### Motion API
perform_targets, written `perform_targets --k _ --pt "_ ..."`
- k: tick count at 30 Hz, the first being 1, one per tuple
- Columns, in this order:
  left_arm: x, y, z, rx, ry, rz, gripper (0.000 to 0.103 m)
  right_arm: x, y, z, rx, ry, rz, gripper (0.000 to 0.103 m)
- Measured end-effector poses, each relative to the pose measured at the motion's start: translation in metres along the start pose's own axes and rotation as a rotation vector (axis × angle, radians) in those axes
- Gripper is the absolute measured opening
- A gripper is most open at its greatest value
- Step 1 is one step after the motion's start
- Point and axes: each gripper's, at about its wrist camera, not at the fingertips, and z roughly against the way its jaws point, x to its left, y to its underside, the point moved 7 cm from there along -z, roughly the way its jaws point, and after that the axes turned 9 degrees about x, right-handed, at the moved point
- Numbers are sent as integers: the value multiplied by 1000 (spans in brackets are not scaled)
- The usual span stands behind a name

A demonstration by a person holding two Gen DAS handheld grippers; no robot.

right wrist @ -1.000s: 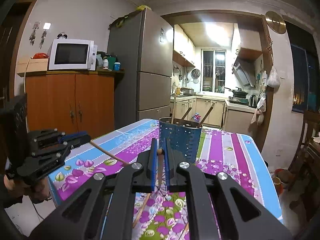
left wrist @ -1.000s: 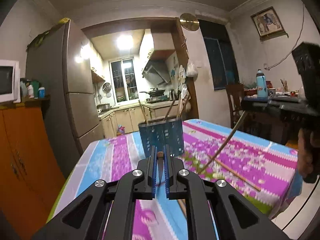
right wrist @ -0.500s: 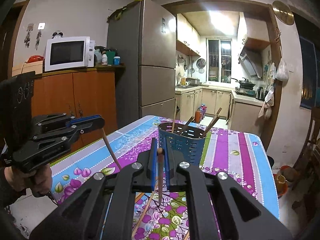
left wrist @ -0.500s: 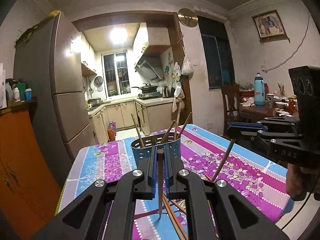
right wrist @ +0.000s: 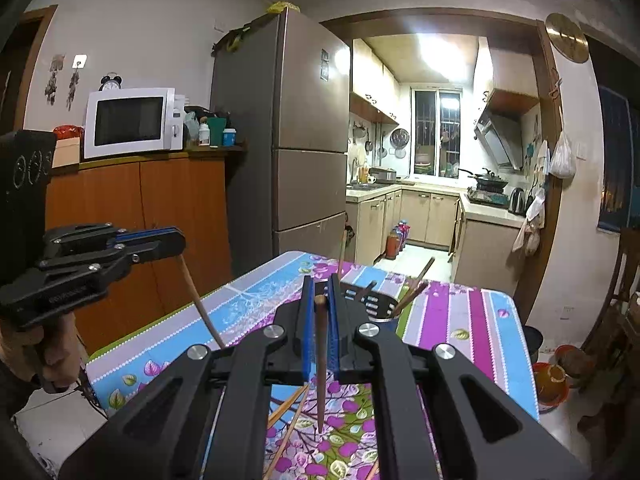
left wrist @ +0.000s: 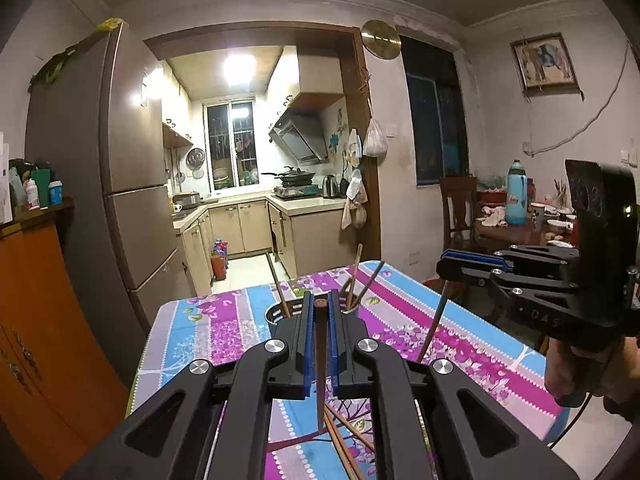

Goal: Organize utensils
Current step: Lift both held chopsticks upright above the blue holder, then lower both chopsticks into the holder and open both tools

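My left gripper point(left wrist: 319, 301) is shut on a brown chopstick point(left wrist: 320, 368) that hangs almost straight down over the table. Just beyond its fingers stands the blue perforated utensil holder point(left wrist: 276, 317), half hidden, with several chopsticks point(left wrist: 353, 276) leaning in it. My right gripper point(right wrist: 320, 289) is likewise shut on a chopstick point(right wrist: 321, 364), with the holder point(right wrist: 376, 305) just past it. Each view also shows the other gripper, the right gripper point(left wrist: 470, 266) and the left gripper point(right wrist: 176, 243), held up beside the table with its stick slanting down. Loose chopsticks point(left wrist: 344, 440) lie on the cloth below.
The table point(left wrist: 460, 328) wears a striped floral cloth, with more loose chopsticks point(right wrist: 290, 404) on it. A grey fridge point(right wrist: 304, 140) and an orange cabinet point(right wrist: 160, 208) with a microwave point(right wrist: 128, 122) stand left. A chair point(left wrist: 456, 208) and cluttered side table are right; red bowls point(right wrist: 552, 380) sit on the floor.
Both grippers have risen, each with its chopstick. The sticks have swung from slanted to hanging nearly vertical, and the holder now sits lower in both views, partly behind the fingers.
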Motion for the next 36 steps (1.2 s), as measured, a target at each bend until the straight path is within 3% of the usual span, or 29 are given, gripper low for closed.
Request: perform_targets --k 11,26,31,36 --pt "21 -71 -1 12 15 56 8 -23 -74 9 -30 7 -11 5" --pt "59 -161 -51 14 -27 95 8 -81 -184 -18 -59 68 -52 5" --pt "66 -173 -79 32 -32 97 8 -94 -194 -44 -51 64 -78 5" --pt "72 -172 -110 57 -26 106 8 -97 -182 -80 -14 48 -92 5"
